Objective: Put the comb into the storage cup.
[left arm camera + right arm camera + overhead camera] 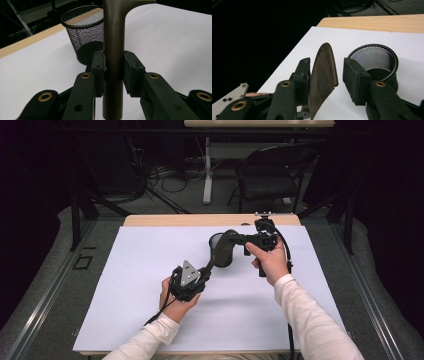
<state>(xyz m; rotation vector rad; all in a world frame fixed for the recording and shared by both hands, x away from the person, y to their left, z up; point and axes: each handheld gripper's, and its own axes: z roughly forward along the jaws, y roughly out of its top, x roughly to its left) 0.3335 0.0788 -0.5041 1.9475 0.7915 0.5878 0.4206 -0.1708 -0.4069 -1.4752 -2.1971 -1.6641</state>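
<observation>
Shoehorn [113, 50], dark bronze and long-handled, is sitting clamped by its stem between the pads of my left gripper [113, 68], which is holding it tight. I am carrying its broad curved blade [323, 80], with a fine mesh-like texture on its face, between the jaws of my right gripper [329, 77]. One pad is lying against the blade while the other is standing off it, so I am not gripping there. Just beyond the blade a black wire-mesh pen cup [378, 63] is standing upright on the white mat [150, 270]. I am looking into its mouth and seeing only bare mesh wall and a dark bottom. Past the mat's far edge the wooden table [200, 220] is showing.
</observation>
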